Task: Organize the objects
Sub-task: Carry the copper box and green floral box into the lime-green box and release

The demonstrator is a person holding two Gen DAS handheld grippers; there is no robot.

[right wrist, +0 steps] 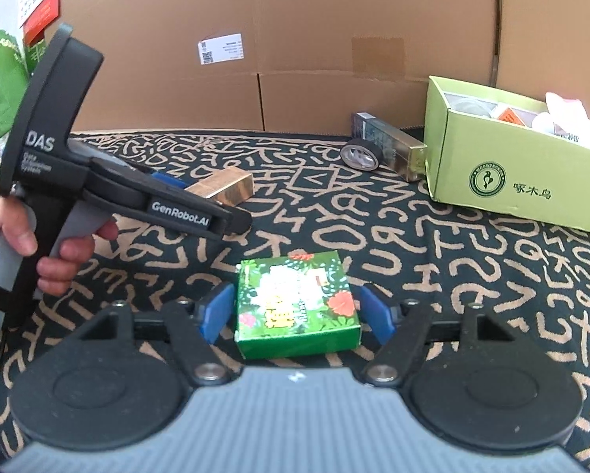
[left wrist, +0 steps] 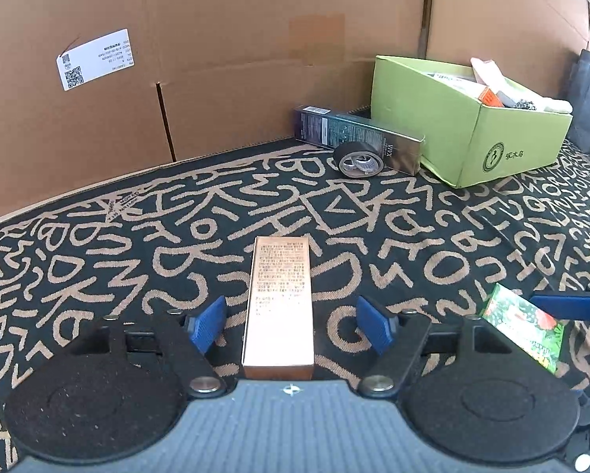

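Shiny copper box (left wrist: 279,311), printed text on top.

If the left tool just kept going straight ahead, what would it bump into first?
The copper box, which already lies between the left tool's open fingers. Past it, probably only the patterned cloth.
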